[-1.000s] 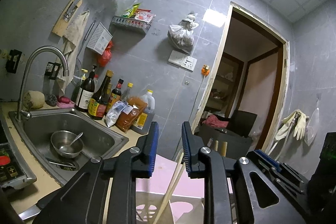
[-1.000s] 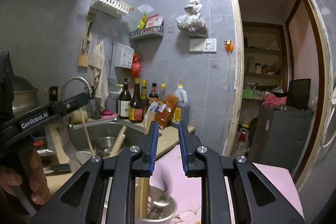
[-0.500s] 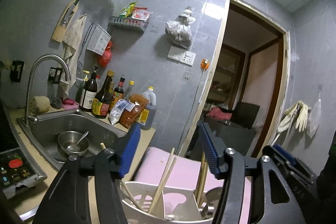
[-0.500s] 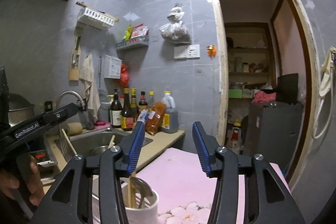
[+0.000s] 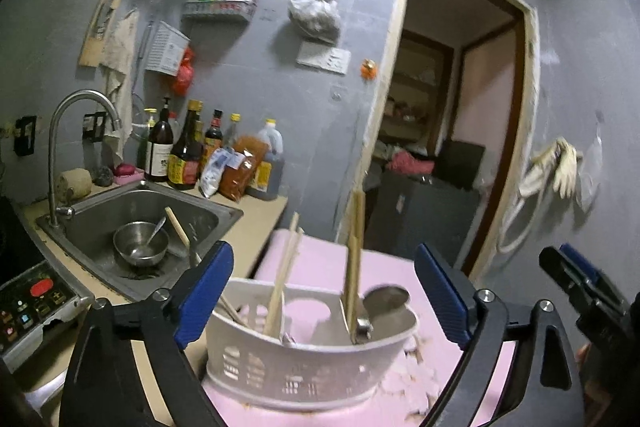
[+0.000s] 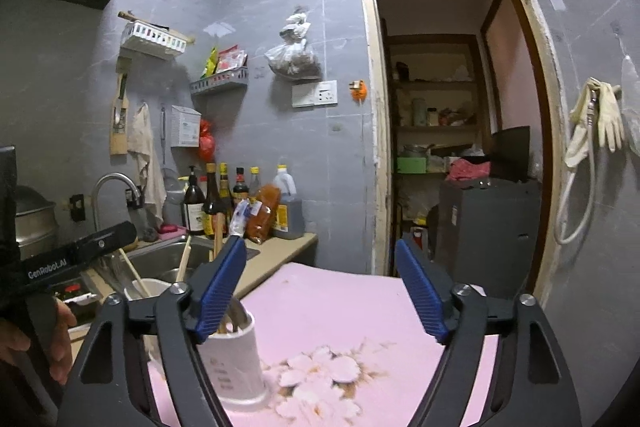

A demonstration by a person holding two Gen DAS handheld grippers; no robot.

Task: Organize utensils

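A second ago both my grippers were pinched nearly together; now my left gripper (image 5: 324,291) and my right gripper (image 6: 320,291) have spread wide, jaws well apart and holding nothing, and both have drawn back above the pink table (image 6: 340,307). The utensils sit where they were released: in the left view, wooden chopsticks (image 5: 285,279) lean in the left part of the white slotted caddy (image 5: 296,375), a second bundle (image 5: 354,267) stands upright right of its divider, and a metal spoon (image 5: 386,297) rests in the right end. In the right view a white cup (image 6: 236,363) stands near my left finger, sticks showing at its rim — what else it holds I cannot tell. I'd judge the chopsticks light, stiff and a little slick, best pinched across the upper shaft where they stand free; the spoon is smoother and heavier, so I'd take its handle, hidden for now. The caddy looks light enough to tip if I drag a stick sideways. A steel bowl (image 5: 140,243) with a spoon lies in the far-left sink (image 5: 208,211).
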